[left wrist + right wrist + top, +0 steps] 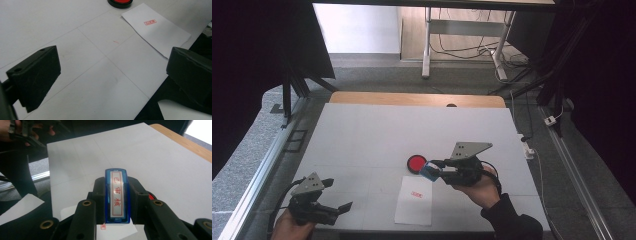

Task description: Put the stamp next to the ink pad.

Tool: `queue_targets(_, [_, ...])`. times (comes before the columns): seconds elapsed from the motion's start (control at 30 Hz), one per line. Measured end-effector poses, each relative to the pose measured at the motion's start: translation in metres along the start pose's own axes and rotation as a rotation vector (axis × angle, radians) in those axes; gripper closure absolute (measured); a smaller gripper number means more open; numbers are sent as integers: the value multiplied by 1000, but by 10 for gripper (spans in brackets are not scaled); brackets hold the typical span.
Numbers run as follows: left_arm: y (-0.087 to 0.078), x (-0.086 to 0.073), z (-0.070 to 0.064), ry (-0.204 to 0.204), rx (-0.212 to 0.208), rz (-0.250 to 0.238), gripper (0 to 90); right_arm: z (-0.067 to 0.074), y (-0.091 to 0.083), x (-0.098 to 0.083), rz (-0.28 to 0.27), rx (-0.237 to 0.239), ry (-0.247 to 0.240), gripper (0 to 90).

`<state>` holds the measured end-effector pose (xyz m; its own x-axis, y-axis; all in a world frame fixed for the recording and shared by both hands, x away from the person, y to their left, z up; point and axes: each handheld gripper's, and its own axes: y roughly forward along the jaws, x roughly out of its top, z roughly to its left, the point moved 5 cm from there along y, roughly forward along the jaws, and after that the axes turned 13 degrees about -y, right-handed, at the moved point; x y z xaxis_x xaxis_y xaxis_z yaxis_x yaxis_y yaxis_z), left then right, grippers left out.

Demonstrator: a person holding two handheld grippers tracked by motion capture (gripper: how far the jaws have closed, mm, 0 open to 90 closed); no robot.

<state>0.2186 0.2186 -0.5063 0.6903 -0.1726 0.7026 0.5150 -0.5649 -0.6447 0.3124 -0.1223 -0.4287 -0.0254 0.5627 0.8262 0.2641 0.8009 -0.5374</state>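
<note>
**Right now: blue stamp pinched in my right gripper, above the paper**

From the high view I see my right gripper held over the table near its front middle, jaws pointing toward the left of the picture and pressed onto a blue stamp. My right gripper view shows the grip plainly: the two black jaws sit flat against the long sides of the blue stamp, which stands between them with its labelled top facing the camera, a white strip with red characters inside a red frame.

Just beside the stamp lies a round red ink pad in a black case, resting on the white table. Just in front of it, nearer to me, lies a white sheet of paper bearing a small red stamp mark near its far end. The stamp is off the paper's surface, above its far edge; I cannot tell how high.

My left gripper sits at the front left corner of the table, well apart from the paper, its jaws spread wide with nothing between them. Its own view looks across bare tabletop toward the paper, the red mark and the ink pad.
</note>
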Motion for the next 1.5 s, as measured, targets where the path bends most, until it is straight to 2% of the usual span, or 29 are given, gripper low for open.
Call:
queue_targets(0.2, [1,-1,-1,9,16,14,0,-9,-4,-9,16,-37,26,712])
queue_targets(0.77, [-1,-2,2,-9,47,25,0,-34,-15,-35,80,-149,79,712])
queue_targets(1.5, [1,-2,1,-4,55,35,5,-62,-19,-69,185,-254,131,712])
